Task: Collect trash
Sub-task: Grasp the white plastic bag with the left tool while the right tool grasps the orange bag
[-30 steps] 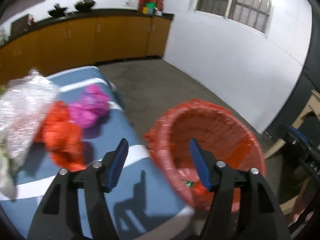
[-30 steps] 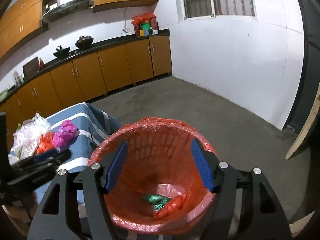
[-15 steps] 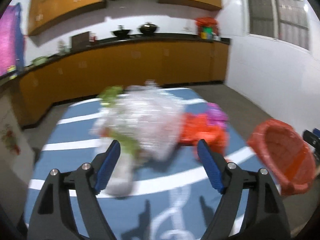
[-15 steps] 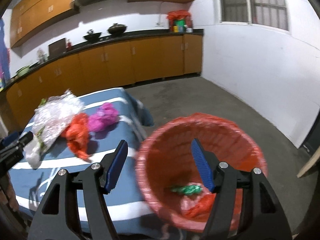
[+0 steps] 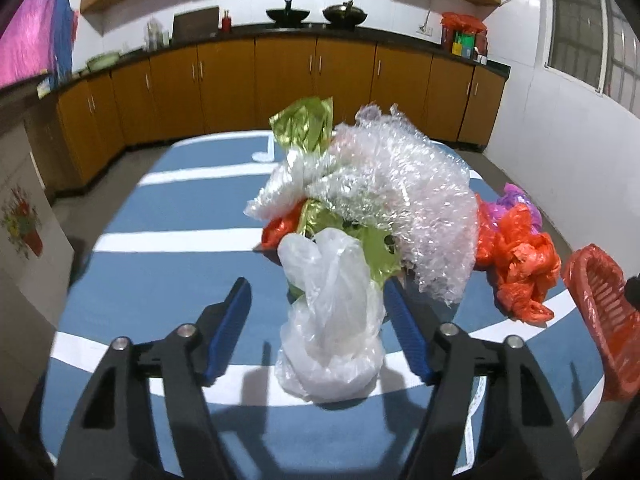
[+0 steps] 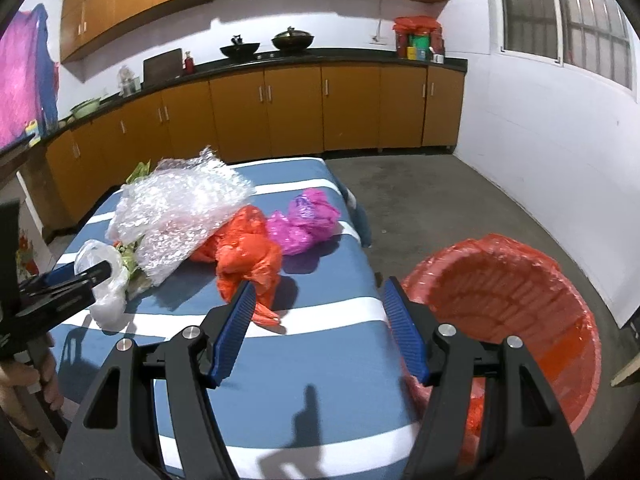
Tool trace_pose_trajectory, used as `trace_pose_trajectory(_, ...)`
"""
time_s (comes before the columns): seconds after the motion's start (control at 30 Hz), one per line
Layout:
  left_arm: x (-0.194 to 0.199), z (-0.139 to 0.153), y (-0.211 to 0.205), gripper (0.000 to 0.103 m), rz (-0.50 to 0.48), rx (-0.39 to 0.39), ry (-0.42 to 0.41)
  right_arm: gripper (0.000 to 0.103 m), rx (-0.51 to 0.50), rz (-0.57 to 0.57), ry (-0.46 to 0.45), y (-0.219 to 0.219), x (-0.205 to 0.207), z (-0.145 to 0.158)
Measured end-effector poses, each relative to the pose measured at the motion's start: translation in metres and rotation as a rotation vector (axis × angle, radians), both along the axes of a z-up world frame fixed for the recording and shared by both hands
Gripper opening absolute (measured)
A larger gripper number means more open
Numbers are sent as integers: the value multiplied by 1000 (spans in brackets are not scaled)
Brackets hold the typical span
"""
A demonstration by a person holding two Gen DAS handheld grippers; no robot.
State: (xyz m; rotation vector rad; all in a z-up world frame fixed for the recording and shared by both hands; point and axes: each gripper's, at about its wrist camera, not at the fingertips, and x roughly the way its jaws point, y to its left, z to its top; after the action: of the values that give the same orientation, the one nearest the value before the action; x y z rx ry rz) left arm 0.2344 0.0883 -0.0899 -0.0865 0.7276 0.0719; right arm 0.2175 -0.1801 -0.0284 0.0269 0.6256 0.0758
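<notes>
A white plastic bag (image 5: 332, 320) lies on the blue striped table (image 5: 160, 280) between the jaws of my left gripper (image 5: 318, 286). The jaws are closing; the left pad still stands clear of the bag. Behind it are piled bubble wrap (image 5: 400, 200), a green foil wrapper (image 5: 304, 124), an orange bag (image 5: 516, 264) and a pink bag (image 5: 516, 200). My right gripper (image 6: 319, 284) is open and empty above the table's right edge (image 6: 320, 340), with the orange bag (image 6: 248, 248) just beyond its left fingertip. The red-lined bin (image 6: 500, 280) stands on the floor to its right.
Brown cabinets (image 6: 300, 108) under a dark counter run along the back wall. A white wall (image 6: 540, 140) with a window closes the right side. Bare concrete floor (image 6: 420, 200) lies beyond the table and bin. A hand (image 6: 48, 376) grips the left tool.
The left view has swung from the bin to the trash pile and come close, so the white bag now lies between its jaws. The right view has swung left from the bin to the table edge.
</notes>
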Motion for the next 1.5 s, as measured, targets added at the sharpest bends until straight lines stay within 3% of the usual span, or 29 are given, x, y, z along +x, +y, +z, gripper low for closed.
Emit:
trace_pose_trajectory(0.13, 11, -7, 4, 53, 1, -30, 20, 66, -8, 10, 11, 9, 7, -5)
trace_pose_trajectory(0.2, 15, -10, 6, 34, -8, -50, 30, 66, -11, 15, 17, 12, 10, -7)
trace_pose_trajectory(0.3, 17, -12, 9, 19, -22, -82, 33, 66, -14, 24, 25, 18, 14, -11)
trace_pose_trajectory(0.37, 15, -12, 11, 15, -31, -87, 28, 66, -13, 30, 29, 21, 17, -13)
trace_pose_trajectory(0.87, -23, 18, 60, 14, 45, -110, -62, 66, 61, 48, 88, 47, 74, -30)
trace_pose_trajectory(1.17, -25, 20, 76, 14, 75, -117, -58, 66, 61, 71, 163, 61, 92, -51)
trace_pose_trajectory(1.2, -25, 20, 75, 14, 76, -118, -57, 61, 56, 84, 169, 64, 92, -53)
trace_pose_trajectory(1.23, -25, 20, 75, 14, 76, -119, -57, 49, 54, 98, 174, 66, 91, -55)
trace_pose_trajectory(1.3, -25, 19, 74, 14, 76, -118, -57, 42, 47, 115, 189, 69, 89, -57)
trace_pose_trajectory(1.5, -27, 22, 72, 14, 72, -119, -65, 35, 65, 136, 175, 67, 72, -53)
